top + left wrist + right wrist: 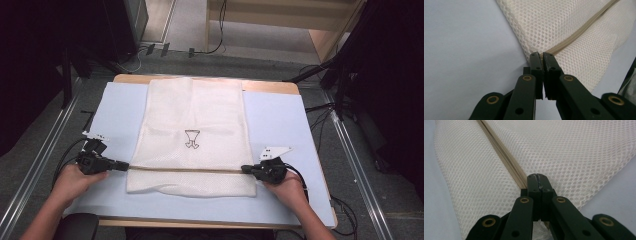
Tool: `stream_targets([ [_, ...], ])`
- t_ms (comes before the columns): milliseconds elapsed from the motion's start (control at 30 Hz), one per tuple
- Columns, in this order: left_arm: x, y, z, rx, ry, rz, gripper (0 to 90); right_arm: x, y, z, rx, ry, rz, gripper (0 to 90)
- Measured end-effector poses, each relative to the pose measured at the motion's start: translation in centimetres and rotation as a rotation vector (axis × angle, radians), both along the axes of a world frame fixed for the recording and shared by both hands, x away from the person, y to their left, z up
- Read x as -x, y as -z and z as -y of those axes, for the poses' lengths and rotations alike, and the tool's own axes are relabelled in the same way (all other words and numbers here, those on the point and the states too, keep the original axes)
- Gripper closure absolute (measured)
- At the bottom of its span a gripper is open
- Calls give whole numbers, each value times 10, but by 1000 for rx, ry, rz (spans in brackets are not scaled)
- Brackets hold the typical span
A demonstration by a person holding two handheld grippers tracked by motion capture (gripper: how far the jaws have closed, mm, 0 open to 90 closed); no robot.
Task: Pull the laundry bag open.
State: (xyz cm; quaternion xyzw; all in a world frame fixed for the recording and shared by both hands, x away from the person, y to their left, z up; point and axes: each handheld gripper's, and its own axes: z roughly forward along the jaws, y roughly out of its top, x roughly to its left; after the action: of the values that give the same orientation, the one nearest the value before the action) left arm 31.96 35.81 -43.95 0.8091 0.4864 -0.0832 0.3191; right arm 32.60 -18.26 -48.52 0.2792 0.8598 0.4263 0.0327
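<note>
Both grippers, left (123, 166) and right (245, 169), clamp the white mesh bag's (192, 125) beige zip (185, 170) ends; pull taut, evenly

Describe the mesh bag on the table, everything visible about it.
The mesh bag is cream-white honeycomb netting, lying flat and long on the pale blue mat. A beige zipper crosses it near the front end; a small dark printed emblem sits mid-panel. The left gripper and right gripper are shut on the zipper's two ends.

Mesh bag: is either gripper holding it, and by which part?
Both are. The left gripper pinches the mesh bag at the left end of its zipper; the right gripper pinches the zipper's right end.
</note>
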Motion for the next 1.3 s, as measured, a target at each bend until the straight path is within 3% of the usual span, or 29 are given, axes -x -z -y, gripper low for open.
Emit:
stream_targets([
  [133, 1, 1, 0, 4, -3, 3, 881, -1, 0, 0, -6, 7, -17, 900],
  [200, 1, -1, 2, -5, 9, 37, 867, -2, 0, 1, -23, 4, -35, 862],
  [267, 1, -2, 3, 9, 15, 66, 797, -2, -1, 1, -34, 1, -43, 812],
  [400, 2, -7, 7, 31, 24, 106, 650, 0, -4, -3, -39, -15, 11, 658],
  [567, 1, -12, 10, 39, 15, 158, 498, -1, -10, -1, -63, 51, 3, 573],
  [800, -3, -22, 16, 8, -8, 249, 382, -6, -20, 9, -67, 145, 17, 482],
  [1167, -14, -27, 23, -28, -54, 358, 309, -7, -30, 29, -64, 221, 35, 409],
  [1300, -15, -28, 21, -36, -75, 369, 304, -8, -30, 42, -69, 266, 44, 378],
])
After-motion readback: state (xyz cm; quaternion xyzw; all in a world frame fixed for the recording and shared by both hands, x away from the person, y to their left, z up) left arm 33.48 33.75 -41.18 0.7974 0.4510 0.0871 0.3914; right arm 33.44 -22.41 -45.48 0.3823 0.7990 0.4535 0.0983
